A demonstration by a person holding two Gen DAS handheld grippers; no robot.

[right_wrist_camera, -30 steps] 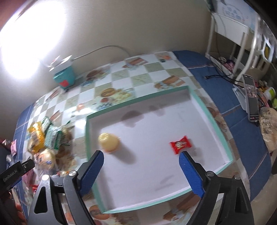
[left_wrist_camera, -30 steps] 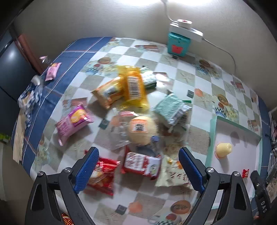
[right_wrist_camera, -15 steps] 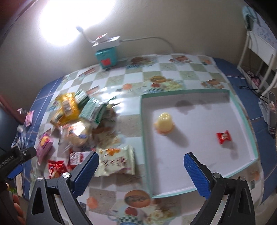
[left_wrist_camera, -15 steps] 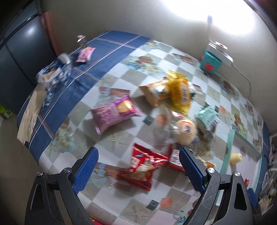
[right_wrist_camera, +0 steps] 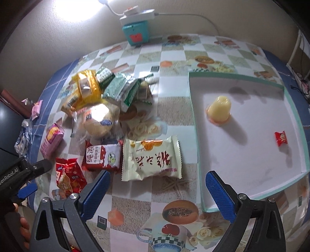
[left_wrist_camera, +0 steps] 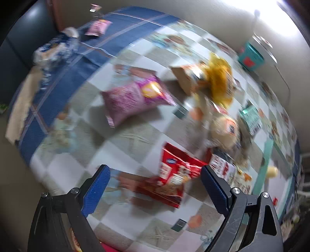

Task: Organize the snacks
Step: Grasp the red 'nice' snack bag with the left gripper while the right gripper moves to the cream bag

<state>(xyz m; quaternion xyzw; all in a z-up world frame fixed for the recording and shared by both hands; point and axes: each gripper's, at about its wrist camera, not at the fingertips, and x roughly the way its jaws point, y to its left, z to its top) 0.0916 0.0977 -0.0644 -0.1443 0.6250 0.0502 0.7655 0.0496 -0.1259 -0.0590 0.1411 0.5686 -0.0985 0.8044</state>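
Both claws gape wide and empty: the left gripper (left_wrist_camera: 155,186) over a red snack bag (left_wrist_camera: 174,180) at lower centre, the right gripper (right_wrist_camera: 158,191) below a cream pastry packet (right_wrist_camera: 152,158).

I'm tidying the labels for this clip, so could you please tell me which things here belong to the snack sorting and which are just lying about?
Part of the job:
- white tray with jelly cup and small red candy
- cream packet
- red-and-white packet
- red bag
- pink bag
- round bun
- green packets
- yellow packets

Lying about:
- teal box
- white power strip
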